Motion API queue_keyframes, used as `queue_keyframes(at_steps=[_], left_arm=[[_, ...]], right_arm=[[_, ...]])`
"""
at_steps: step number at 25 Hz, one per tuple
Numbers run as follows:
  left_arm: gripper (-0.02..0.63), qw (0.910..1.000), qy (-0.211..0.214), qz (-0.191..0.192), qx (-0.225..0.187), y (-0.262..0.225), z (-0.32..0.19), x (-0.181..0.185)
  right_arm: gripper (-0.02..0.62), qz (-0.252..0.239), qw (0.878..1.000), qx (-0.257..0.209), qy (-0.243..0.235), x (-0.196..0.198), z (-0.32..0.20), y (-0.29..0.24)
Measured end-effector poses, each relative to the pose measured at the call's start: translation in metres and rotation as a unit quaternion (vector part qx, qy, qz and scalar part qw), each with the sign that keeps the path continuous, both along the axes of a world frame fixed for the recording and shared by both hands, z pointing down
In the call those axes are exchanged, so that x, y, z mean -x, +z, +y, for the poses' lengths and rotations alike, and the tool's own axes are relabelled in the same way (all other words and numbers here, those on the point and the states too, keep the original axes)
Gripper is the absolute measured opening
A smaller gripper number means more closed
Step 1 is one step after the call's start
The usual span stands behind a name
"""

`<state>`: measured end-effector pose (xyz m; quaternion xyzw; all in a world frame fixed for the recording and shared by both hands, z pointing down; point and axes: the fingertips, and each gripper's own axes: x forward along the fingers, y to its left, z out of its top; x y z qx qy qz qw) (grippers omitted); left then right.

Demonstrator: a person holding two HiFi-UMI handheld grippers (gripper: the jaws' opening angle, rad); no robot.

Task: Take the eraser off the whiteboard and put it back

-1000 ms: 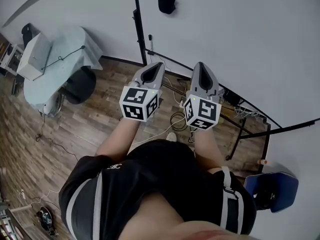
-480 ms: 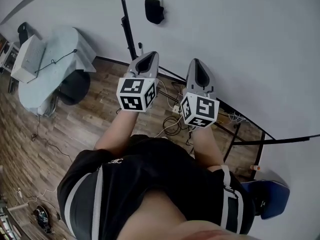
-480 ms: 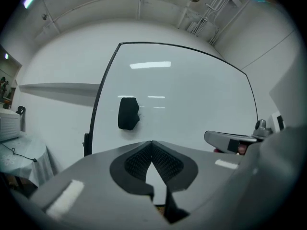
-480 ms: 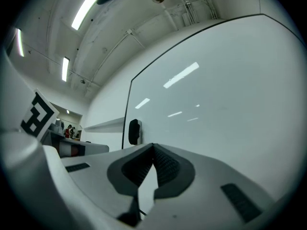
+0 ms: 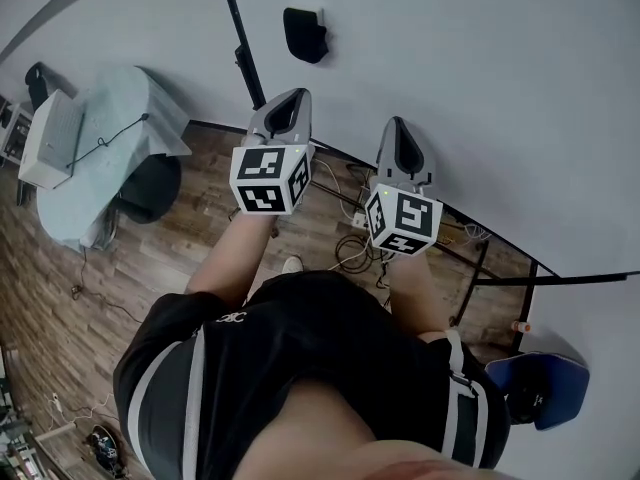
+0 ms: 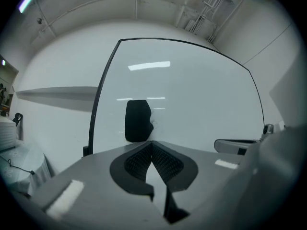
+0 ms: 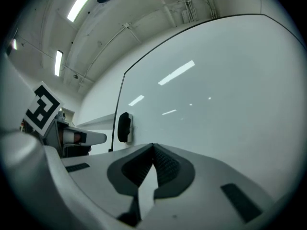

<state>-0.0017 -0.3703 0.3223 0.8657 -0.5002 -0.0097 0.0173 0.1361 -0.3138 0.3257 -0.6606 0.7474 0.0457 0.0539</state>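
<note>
A black eraser [image 5: 304,34] clings to the whiteboard [image 5: 470,78] near its black left edge. In the head view my left gripper [image 5: 289,105] points at the board just below the eraser, still short of it, with nothing held. My right gripper [image 5: 398,130] points at the bare board further right. In the left gripper view the eraser [image 6: 137,120] sits right above the shut jaw tips of the left gripper [image 6: 152,143]. The right gripper view shows the eraser [image 7: 124,127] edge-on to the left, and the right gripper [image 7: 153,147] has its tips together and empty.
A table under a pale cloth [image 5: 120,128] with a white box [image 5: 45,140] stands at the left, a black chair [image 5: 150,184] beside it. Cables [image 5: 350,238] lie on the wooden floor under the board's stand [image 5: 482,268]. A blue chair [image 5: 545,388] is at the lower right.
Both grippers have moved forward towards the whiteboard, the left one closing in under the eraser. The jaws have stayed shut.
</note>
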Motion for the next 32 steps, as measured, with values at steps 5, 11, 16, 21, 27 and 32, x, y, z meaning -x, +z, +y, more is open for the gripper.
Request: queue_keyframes(at_steps=[5, 11, 16, 21, 27, 32], left_arm=[[0.006, 0.9998, -0.01, 0.009, -0.013, -0.014, -0.026, 0.007], [0.12, 0.9991, -0.014, 0.018, -0.034, -0.029, -0.044, 0.012], [0.243, 0.9992, 0.009, 0.01, -0.038, -0.04, -0.058, 0.006], [0.264, 0.9988, 0.021, 0.001, -0.044, -0.047, -0.072, -0.004], [0.264, 0.9989, 0.015, -0.01, -0.043, -0.051, -0.087, -0.009], [0.251, 0.9987, 0.012, -0.02, -0.046, -0.05, -0.1, -0.01]], right_arm=[[0.005, -0.008, 1.0, 0.01, 0.019, -0.001, -0.014, 0.003], [0.005, -0.006, 1.0, 0.013, 0.026, -0.001, -0.015, 0.003], [0.005, -0.009, 0.999, 0.016, 0.029, 0.0, -0.018, 0.005], [0.005, -0.007, 1.0, 0.015, 0.022, 0.007, -0.024, 0.005], [0.005, -0.011, 0.999, 0.012, 0.03, 0.007, -0.025, 0.004], [0.005, -0.012, 0.999, 0.014, 0.037, 0.001, -0.024, 0.006]])
